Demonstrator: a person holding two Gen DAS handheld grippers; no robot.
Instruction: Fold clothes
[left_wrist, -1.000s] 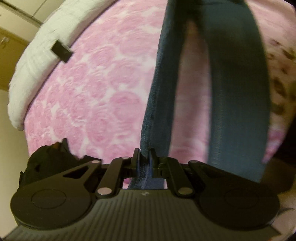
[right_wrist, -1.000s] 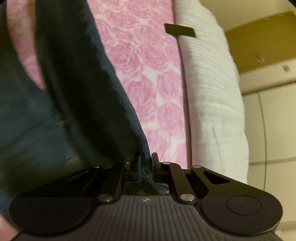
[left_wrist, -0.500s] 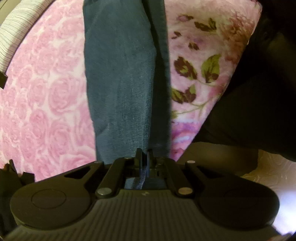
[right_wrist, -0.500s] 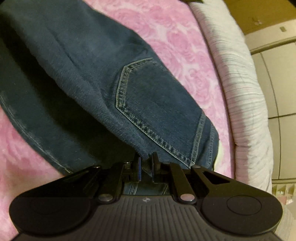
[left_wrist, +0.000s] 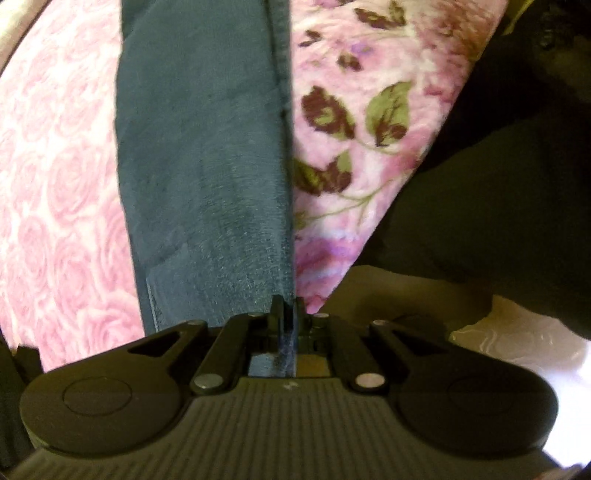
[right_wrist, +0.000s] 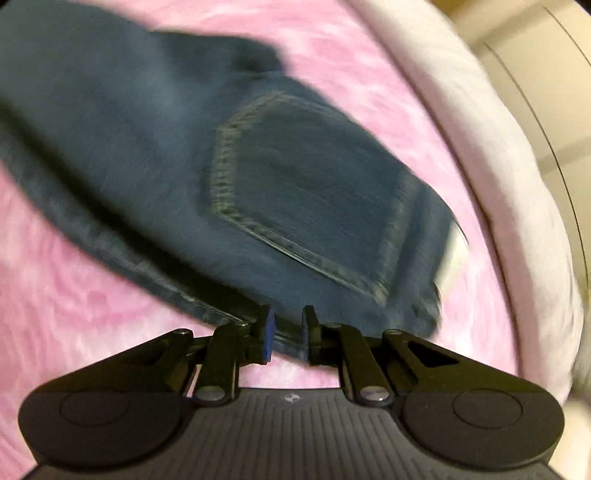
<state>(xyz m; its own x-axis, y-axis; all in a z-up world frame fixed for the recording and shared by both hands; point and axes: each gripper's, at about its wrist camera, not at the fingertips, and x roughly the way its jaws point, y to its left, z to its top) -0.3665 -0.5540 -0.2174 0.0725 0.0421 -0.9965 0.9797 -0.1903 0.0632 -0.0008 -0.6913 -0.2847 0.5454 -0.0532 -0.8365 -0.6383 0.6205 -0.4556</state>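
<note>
Denim, dark blue: one pair of jeans (left_wrist: 207, 155) laid out on a pink rose-print bedspread (left_wrist: 62, 184).

Left gripper (left_wrist: 287, 312) points down at the near end of a trouser leg, its jaws pressed together on a thin fold of the denim. The leg runs away from it across the bed; a floral blanket (left_wrist: 354, 122) with dark leaves lies just right of the leg. Right gripper (right_wrist: 287, 325) sits at the waist end, by the stitched back pocket (right_wrist: 295, 184); its jaws have just been opening and stand apart, denim edge between them, pads not pressing. A white quilted cover (right_wrist: 509, 177) edges the bed on the far right.
</note>
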